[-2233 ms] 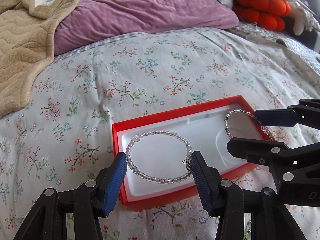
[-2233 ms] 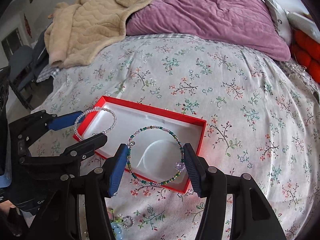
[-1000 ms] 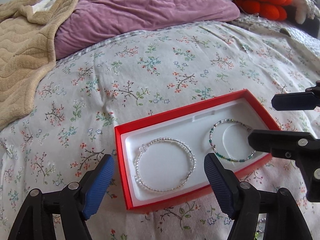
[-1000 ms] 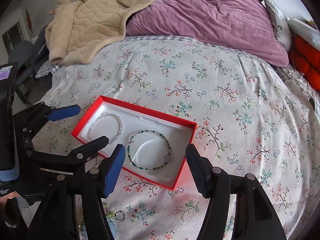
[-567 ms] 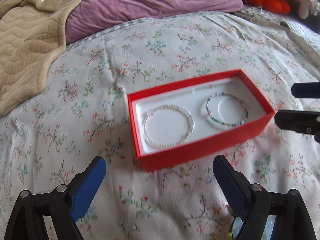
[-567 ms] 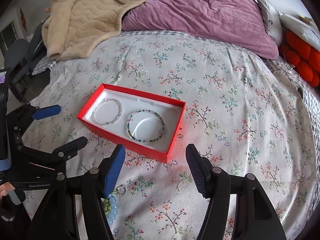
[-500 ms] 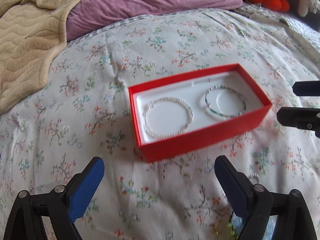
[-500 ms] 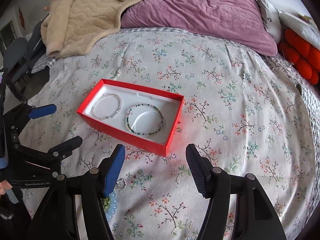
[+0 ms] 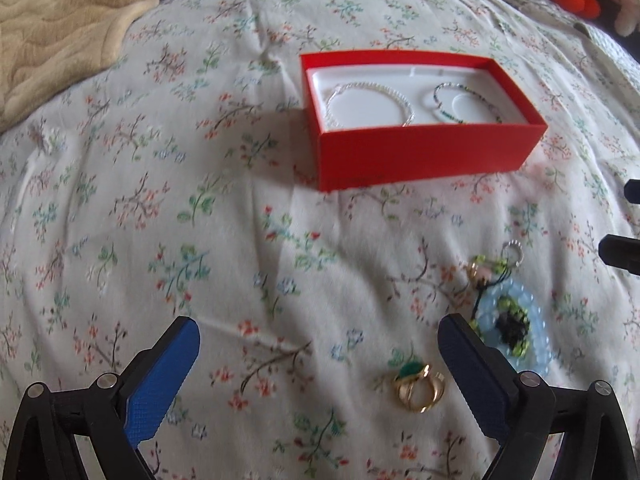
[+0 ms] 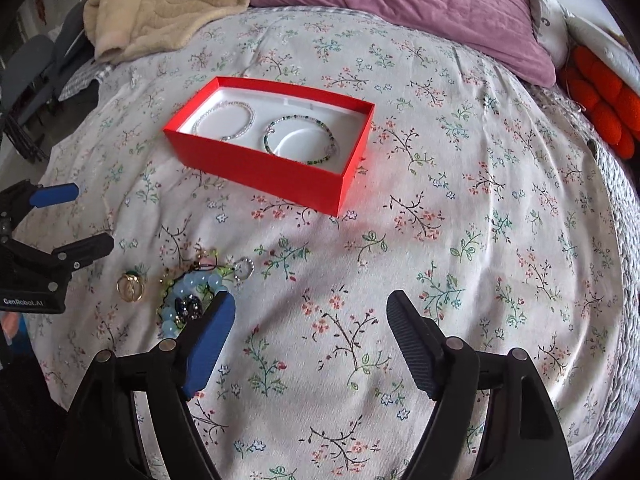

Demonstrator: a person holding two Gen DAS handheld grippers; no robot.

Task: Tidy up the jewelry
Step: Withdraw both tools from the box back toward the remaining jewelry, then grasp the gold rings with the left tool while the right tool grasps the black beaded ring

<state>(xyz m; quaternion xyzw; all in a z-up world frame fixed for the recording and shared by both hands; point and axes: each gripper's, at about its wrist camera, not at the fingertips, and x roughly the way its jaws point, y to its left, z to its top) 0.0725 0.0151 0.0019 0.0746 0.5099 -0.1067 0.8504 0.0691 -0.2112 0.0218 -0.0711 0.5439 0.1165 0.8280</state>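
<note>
You are keeping two beaded bracelets, the clear one [image 9: 368,104] and the green one [image 10: 300,140], lying in the red box [image 9: 424,152]. Still waiting on the floral bedspread [image 10: 440,240] are the gold rings [image 9: 418,388], the pale blue bead bracelet [image 9: 512,324] and a small silver ring [image 10: 244,269]. Your left gripper [image 9: 320,364] and right gripper [image 10: 310,340] are both spreading wider, holding nothing.
</note>
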